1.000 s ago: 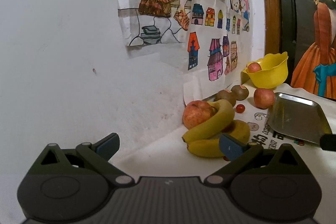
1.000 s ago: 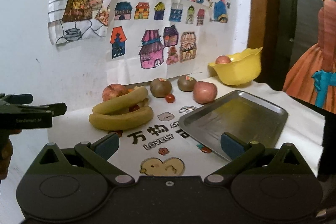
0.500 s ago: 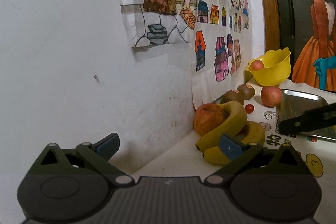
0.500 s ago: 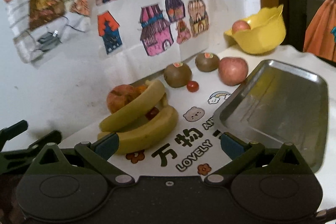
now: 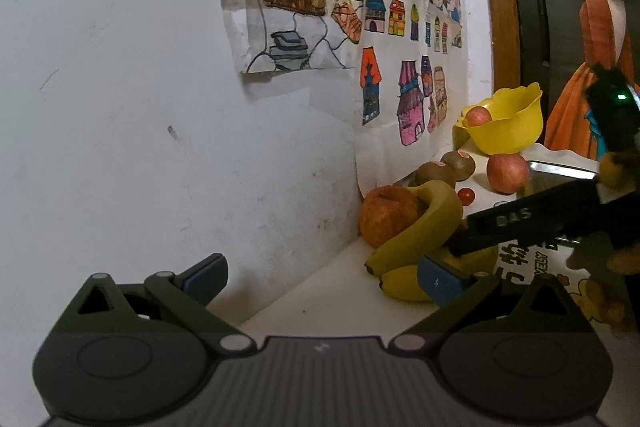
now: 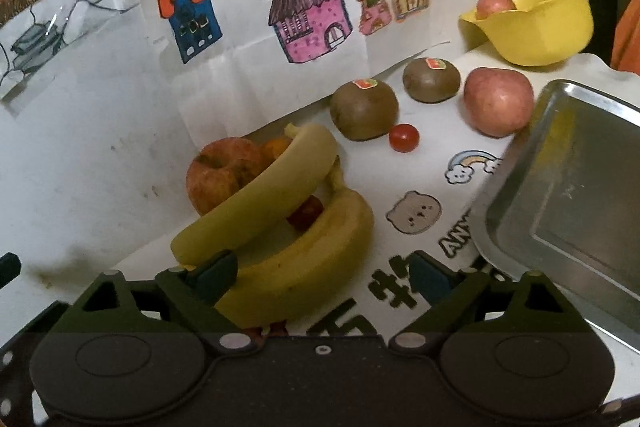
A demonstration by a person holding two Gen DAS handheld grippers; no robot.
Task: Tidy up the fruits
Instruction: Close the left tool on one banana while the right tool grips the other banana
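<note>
Bananas (image 6: 296, 227) lie between the open right tool's (image 6: 322, 277) fingers.

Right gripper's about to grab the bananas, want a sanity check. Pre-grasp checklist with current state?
1. Right gripper open: ok, jaws spread wide, nothing held.
2. Lined up on the lower banana: ok, it lies between the fingers.
3. Upper banana clear of the grasp: not ok, it rests against the lower one and its end sits right by one finger.
4. Small red fruit wedged between the bananas: not ok, it may roll when they lift.
5. Tray free to receive: ok, nothing on the part in view.
6. Left gripper out of the way: ok, open, held back beside the wall.
</note>
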